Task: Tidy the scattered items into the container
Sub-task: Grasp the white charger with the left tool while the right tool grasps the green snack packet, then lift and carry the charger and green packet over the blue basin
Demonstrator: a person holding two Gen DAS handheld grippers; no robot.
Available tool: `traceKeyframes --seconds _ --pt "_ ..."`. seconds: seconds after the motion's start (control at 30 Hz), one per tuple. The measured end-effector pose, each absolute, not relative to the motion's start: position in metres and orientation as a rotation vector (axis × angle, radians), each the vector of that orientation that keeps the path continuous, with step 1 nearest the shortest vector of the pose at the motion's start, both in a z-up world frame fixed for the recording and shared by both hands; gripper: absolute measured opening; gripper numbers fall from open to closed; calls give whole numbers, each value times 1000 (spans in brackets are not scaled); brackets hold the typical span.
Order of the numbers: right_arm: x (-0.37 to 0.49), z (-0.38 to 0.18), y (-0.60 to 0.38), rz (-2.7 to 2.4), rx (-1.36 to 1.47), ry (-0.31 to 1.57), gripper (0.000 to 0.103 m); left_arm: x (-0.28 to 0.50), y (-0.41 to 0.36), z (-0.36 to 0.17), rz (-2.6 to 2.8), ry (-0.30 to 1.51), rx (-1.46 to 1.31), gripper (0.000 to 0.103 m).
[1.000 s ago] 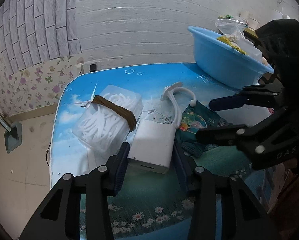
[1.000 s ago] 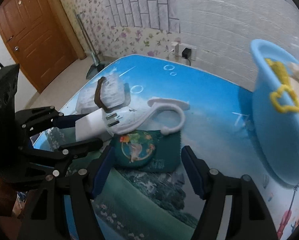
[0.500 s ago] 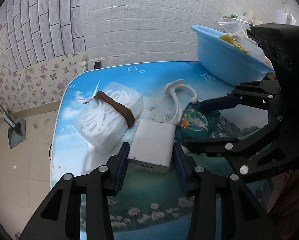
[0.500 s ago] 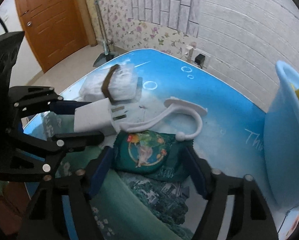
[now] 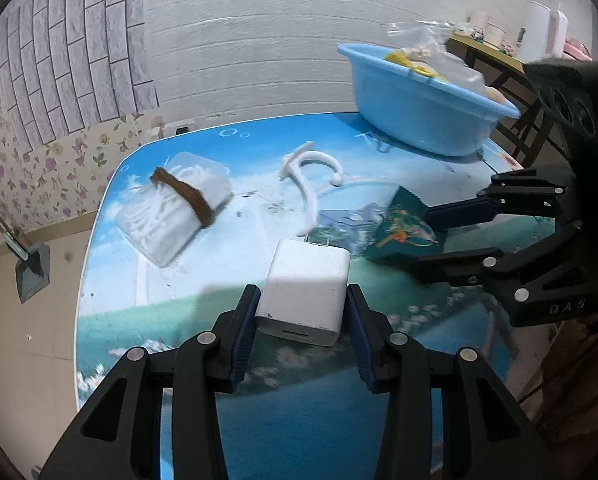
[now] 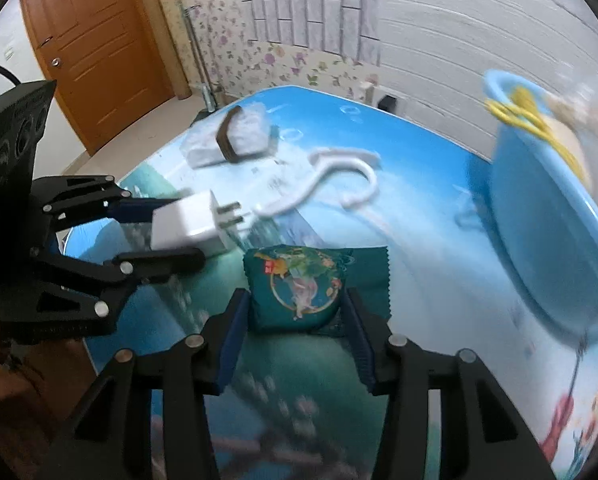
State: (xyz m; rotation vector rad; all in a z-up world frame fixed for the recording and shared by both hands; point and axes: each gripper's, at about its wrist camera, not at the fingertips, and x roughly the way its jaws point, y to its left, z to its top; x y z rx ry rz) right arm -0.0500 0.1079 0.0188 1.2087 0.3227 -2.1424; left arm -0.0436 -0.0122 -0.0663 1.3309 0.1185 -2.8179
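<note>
My left gripper (image 5: 301,300) is shut on a white charger block (image 5: 307,276), held just above the blue printed table (image 5: 259,420); the right wrist view shows the charger (image 6: 183,224) with its prongs pointing right. The jaws of my right gripper (image 6: 297,300) are closing, and their pads touch both sides of a green snack packet (image 6: 295,280). In the left wrist view the packet (image 5: 399,228) hangs tilted between the fingers. A light blue basin (image 5: 419,120) holding a bag and yellow items stands at the far right of the table.
A white plastic hook (image 5: 311,184) and a clear box of white pieces with a brown band (image 5: 171,212) lie on the table beyond both grippers. A dustpan (image 5: 31,268) stands on the floor at the left. A side table with cups (image 5: 499,40) is behind the basin.
The right jaws closed in from wide apart onto the packet, which now sits tilted off the table. The left gripper drew back with the charger, away from the clear box and hook.
</note>
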Motion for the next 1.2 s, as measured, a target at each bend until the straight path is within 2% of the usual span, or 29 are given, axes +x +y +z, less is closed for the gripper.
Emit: traceKeyframes --seconds 0.47,1.2 --pt "-17 39 194 -2346 1183 135 46 -46 46 -40 -2950 69 1233 38" --pt "-1 42 225 -2464 1228 59 46 -59 75 -67 -2902 -54 1302 38"
